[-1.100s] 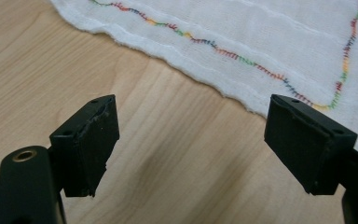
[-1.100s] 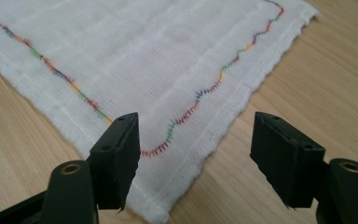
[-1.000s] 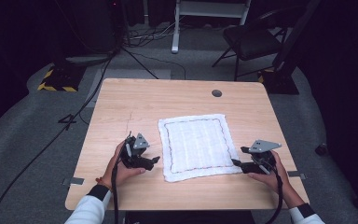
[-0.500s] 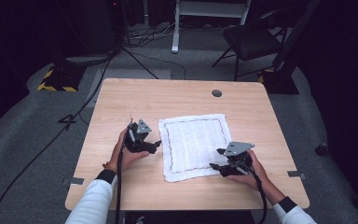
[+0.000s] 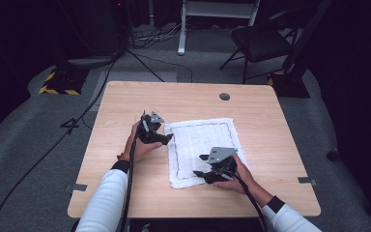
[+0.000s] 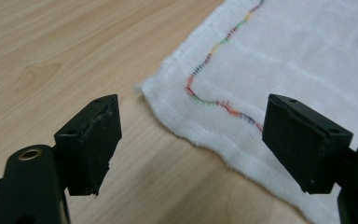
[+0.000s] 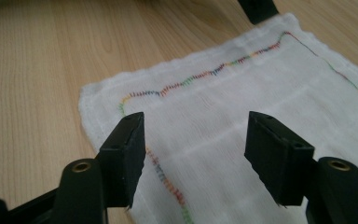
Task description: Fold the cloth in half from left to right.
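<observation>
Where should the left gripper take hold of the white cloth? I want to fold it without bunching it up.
Probably the far left corner of the white cloth, which lies flat on the table with its hem free. The left gripper sits just outside that corner, jaws open, so come in low from the cloth's left edge, one jaw sliding under the hem, and pinch outside the coloured stitching.

My left gripper (image 6: 186,140) hovering over wooden table (image 6: 51,51), jaws standing wide apart, white cloth (image 6: 307,60) corner with multicoloured stitching (image 6: 209,58) lying between them, untouched.
</observation>
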Available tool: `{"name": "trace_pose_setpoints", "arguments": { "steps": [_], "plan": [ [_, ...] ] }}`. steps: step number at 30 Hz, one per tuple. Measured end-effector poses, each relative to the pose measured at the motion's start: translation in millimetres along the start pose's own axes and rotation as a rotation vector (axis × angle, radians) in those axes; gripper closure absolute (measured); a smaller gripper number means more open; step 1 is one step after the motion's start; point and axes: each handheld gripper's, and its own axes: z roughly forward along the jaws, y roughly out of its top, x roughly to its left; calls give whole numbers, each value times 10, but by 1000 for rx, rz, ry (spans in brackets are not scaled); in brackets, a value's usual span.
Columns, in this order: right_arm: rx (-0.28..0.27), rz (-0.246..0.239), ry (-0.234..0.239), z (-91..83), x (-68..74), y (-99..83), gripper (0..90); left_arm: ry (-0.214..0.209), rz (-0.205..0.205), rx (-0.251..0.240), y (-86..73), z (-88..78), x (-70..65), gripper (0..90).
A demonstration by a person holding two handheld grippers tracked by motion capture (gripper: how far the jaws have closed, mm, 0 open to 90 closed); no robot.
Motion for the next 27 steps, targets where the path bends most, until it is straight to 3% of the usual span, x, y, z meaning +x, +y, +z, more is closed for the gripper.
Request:
{"name": "trace_pose_setpoints", "arguments": {
  "steps": [6, 8, 11, 18, 27],
  "plan": [
    [-7, -21, 59, 187, 127, 156, 396, 16, -8, 48, 76, 195, 57, 209],
    [0, -35, 77, 249, 190, 185, 397, 17, -35, 57, 75, 259, 75, 210],
    [19, -67, 102, 343, 291, 214, 397, 39, -35, 81, 77, 328, 102, 197],
    [35, -90, 142, 508, 443, 255, 387, 12, -73, 69, 46, 376, 146, 168],
    [61, -95, 169, 581, 481, 211, 411, 9, -61, 61, 29, 377, 134, 164]
  ]
}}
